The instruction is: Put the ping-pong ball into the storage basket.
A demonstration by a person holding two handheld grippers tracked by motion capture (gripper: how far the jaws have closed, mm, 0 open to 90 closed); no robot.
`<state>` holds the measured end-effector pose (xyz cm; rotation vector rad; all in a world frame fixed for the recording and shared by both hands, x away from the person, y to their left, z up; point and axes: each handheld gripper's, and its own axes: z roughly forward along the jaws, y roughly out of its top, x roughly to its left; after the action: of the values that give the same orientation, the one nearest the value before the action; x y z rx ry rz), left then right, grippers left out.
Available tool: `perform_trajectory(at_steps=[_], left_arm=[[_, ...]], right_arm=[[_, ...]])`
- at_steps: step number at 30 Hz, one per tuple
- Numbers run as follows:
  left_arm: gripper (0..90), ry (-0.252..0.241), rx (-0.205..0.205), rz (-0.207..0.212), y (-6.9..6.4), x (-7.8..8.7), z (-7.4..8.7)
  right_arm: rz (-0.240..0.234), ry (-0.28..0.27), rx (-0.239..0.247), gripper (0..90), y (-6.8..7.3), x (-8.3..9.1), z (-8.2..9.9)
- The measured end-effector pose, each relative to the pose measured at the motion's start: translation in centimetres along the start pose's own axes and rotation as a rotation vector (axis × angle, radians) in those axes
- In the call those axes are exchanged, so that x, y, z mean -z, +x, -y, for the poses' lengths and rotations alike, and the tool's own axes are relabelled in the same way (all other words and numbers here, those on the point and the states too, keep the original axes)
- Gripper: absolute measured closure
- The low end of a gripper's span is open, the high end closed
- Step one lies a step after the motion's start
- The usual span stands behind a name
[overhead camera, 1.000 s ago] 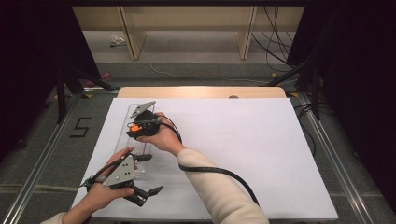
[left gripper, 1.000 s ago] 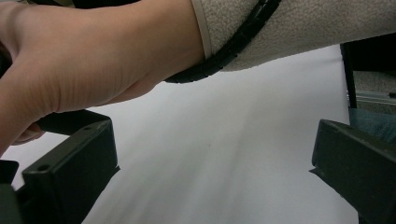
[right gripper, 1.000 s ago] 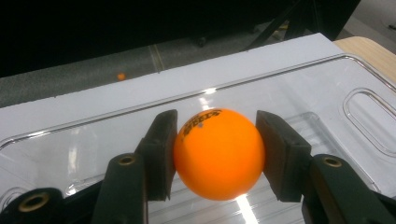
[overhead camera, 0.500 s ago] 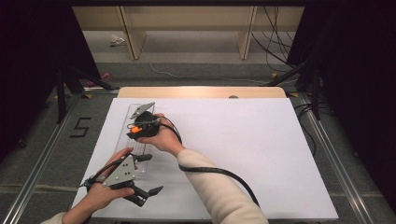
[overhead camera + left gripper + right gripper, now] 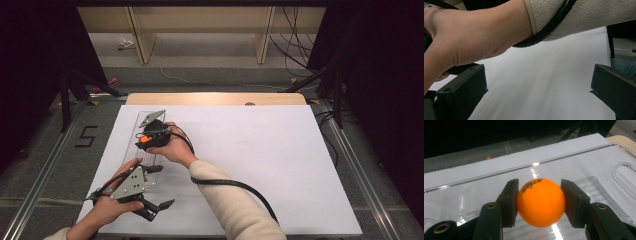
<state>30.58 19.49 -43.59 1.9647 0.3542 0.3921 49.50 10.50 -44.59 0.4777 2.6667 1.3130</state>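
Right gripper (image 5: 540,203) has its jaws clamped on the orange ball (image 5: 540,202), one pad on each side, squeezing it at its widest so it can't roll out. It hangs low over the clear tray (image 5: 584,162), and that looks like where the ball is meant to go. The white table (image 5: 260,160) carries everything, and the tray lies along its left side, within easy reach of both hands. Left gripper (image 5: 150,206) sits at the near edge with its jaws wide apart and nothing between them, likely parked out of the way. The ball shows as an orange spot (image 5: 143,139) at the right gripper's tip, above the tray's middle.
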Motion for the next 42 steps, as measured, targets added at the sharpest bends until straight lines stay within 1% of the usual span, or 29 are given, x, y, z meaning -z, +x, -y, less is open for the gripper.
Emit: perform_trajectory(at_steps=[11,15,22,26,29,31,34,38,42], left_arm=[[0.0,-0.001,0.001,0.001,0.0,0.0,0.0],[0.0,-0.002,0.001,0.001,0.0,0.0,0.0],[0.0,0.000,-0.001,0.002,0.0,0.0,0.0],[0.0,0.000,-0.001,0.003,0.0,0.0,0.0],[0.0,0.001,-0.001,0.003,0.0,0.0,0.0],[0.0,0.000,0.000,0.003,0.0,0.0,0.0],[0.0,0.001,0.000,0.004,0.0,0.0,0.0],[0.0,0.001,-0.001,0.004,0.0,0.0,0.0],[0.0,0.002,-0.001,0.003,0.0,0.0,0.0]], right_arm=[[0.001,0.003,0.000,51.1,0.0,-0.2,0.1],[0.003,0.000,0.001,48.9,0.0,-0.1,0.0],[0.019,-0.028,-0.003,36.3,-0.1,0.3,-0.2],[0.014,-0.052,-0.015,29.5,-0.1,0.6,-0.4],[0.008,-0.067,-0.012,22.2,-0.1,0.8,-0.5],[0.009,-0.072,-0.014,18.9,-0.1,0.9,-0.5],[0.018,-0.082,-0.015,16.9,-0.2,1.2,-0.4],[0.040,-0.097,-0.014,16.4,-0.5,1.7,-0.1],[0.046,-0.106,-0.019,16.4,-0.8,2.2,0.1]])
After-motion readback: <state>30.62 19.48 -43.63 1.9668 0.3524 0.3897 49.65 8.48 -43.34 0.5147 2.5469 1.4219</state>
